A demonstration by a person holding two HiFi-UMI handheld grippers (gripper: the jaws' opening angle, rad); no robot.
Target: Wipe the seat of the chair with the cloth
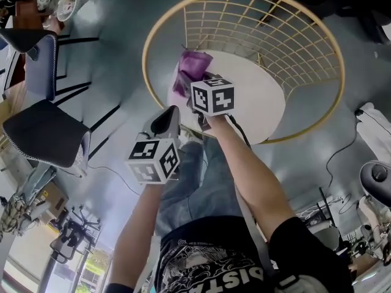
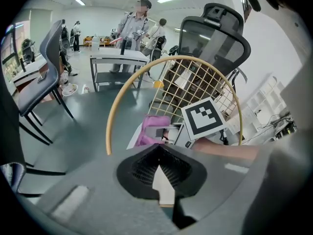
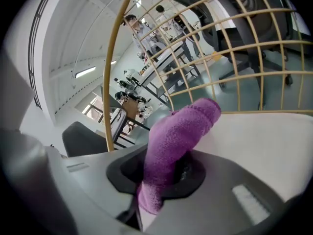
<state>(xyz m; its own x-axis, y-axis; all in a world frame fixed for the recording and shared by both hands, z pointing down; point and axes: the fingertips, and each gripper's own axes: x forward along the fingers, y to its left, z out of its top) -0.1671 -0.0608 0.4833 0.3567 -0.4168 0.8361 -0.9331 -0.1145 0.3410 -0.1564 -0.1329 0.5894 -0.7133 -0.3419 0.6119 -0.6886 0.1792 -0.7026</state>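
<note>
A round chair with a gold wire back (image 1: pixel 287 35) has a white seat (image 1: pixel 256 96). My right gripper (image 1: pixel 190 85) is over the seat's left part and is shut on a purple cloth (image 1: pixel 193 67). In the right gripper view the cloth (image 3: pixel 178 131) sticks up out of the jaws above the white seat (image 3: pixel 264 141). My left gripper (image 1: pixel 166 118) hangs nearer to me, just off the seat's near-left edge. In the left gripper view its jaws are shut with nothing between them (image 2: pixel 158 151), and the cloth (image 2: pixel 151 129) lies ahead.
A dark office chair (image 1: pixel 43 130) stands on the grey floor to the left. A black mesh office chair (image 2: pixel 215 38) is behind the wire chair. Tables (image 2: pixel 117 60) and people stand farther back. A cable (image 1: pixel 339 154) runs over the floor at the right.
</note>
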